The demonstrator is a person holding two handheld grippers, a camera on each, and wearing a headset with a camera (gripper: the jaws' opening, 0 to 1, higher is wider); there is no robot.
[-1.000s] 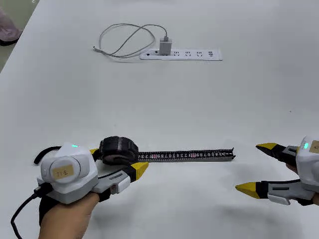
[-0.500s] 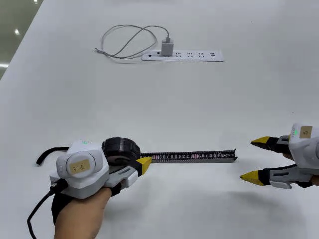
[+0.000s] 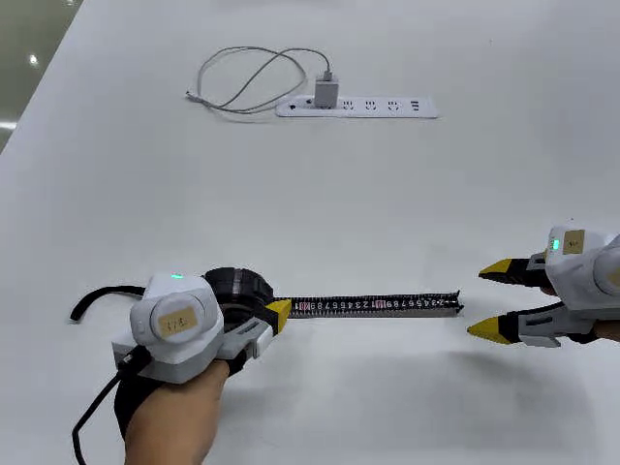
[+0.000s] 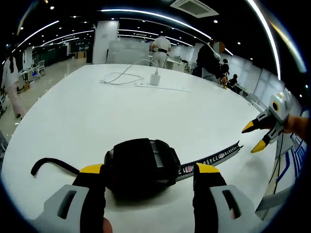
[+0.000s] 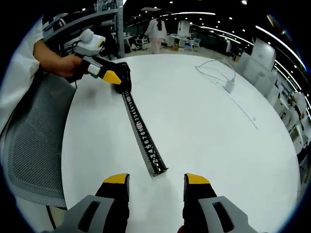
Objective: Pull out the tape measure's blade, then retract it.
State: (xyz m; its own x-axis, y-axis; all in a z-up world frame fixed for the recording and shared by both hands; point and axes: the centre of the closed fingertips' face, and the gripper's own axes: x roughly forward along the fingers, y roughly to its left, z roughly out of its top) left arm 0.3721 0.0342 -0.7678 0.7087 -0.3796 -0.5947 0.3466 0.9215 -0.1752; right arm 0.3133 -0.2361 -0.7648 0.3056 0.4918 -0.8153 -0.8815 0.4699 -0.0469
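Tape measure (image 3: 235,294): black case flat on the white table (image 3: 436,194), near my edge, on my left side. Blade (image 3: 378,304) is out, lying flat on the table and running straight from the case toward my right, numbers facing up. Its end hook (image 3: 457,302) rests on the table. A black strap (image 3: 97,295) curls off the far side of the case, away from the blade.

Left gripper (image 4: 149,169): jaws partly spread, one either side of the case, yellow tips reaching about to its middle. In the left gripper view one jaw looks to be against the case, while a thin gap shows by the other, where the blade comes out. I cannot tell whether it is really clamped or just set around the case.

Right gripper (image 3: 490,299): jaws wide open, nothing between them. It is just past the blade's end and in line with it, tips pointing at the hook but clear of it. In the right gripper view the hook sits just ahead of the gap between the tips.

Far side of the table, well apart from all this: a white power strip (image 3: 356,107) with a charger (image 3: 325,94) plugged in and a grey cable (image 3: 247,77) looped beside it
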